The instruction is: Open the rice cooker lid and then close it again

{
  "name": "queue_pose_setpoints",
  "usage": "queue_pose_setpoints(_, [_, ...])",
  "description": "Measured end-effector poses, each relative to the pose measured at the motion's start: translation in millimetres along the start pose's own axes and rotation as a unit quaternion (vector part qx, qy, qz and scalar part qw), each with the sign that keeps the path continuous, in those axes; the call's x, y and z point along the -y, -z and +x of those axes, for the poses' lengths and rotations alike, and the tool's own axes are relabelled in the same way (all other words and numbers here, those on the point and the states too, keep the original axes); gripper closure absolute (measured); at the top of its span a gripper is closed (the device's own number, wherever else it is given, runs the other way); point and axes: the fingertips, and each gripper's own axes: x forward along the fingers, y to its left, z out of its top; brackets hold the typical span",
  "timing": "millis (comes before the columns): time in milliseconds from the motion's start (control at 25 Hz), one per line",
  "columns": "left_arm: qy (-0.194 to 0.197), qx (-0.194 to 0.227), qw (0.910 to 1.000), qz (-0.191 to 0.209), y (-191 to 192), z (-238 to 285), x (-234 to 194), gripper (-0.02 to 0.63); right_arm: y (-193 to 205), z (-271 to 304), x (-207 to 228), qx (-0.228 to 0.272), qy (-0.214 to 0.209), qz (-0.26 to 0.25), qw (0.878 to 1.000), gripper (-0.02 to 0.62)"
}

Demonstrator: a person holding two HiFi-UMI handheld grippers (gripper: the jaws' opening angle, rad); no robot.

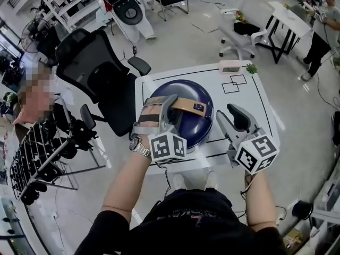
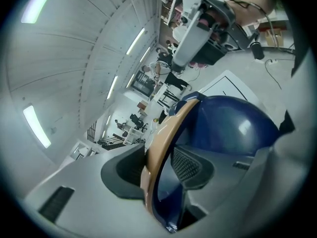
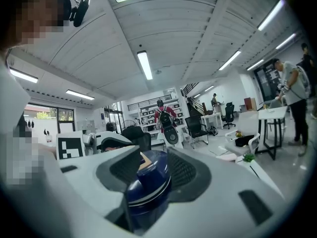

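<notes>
blue glossy rice cooker point(image 1: 204, 122): rigid, likely slippery; tan handle point(image 1: 186, 104) judged the firmest hold. left gripper point(image 1: 168, 108) straddles it, unclamped; right gripper point(image 1: 229, 116) spread, empty, at right.

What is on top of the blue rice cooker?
A tan handle lies across the rice cooker lid, between the jaws of the left gripper. The lid is shut, so the inside cannot be seen.
</notes>
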Motion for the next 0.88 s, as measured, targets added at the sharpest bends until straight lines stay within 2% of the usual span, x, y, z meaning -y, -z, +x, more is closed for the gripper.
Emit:
queue_pose_setpoints(600, [0.001,-0.022,0.9989,0.041,-2,9,22,0.440,-1,-5,9,-0.001,-0.015,0.000,1.000,0.425])
queue_pose_setpoints(880, [-0.004,-0.035,0.9985,0.042,-2,10,24,0.440,0,-7,15,-0.004,-0.027,0.002,1.000,0.423])
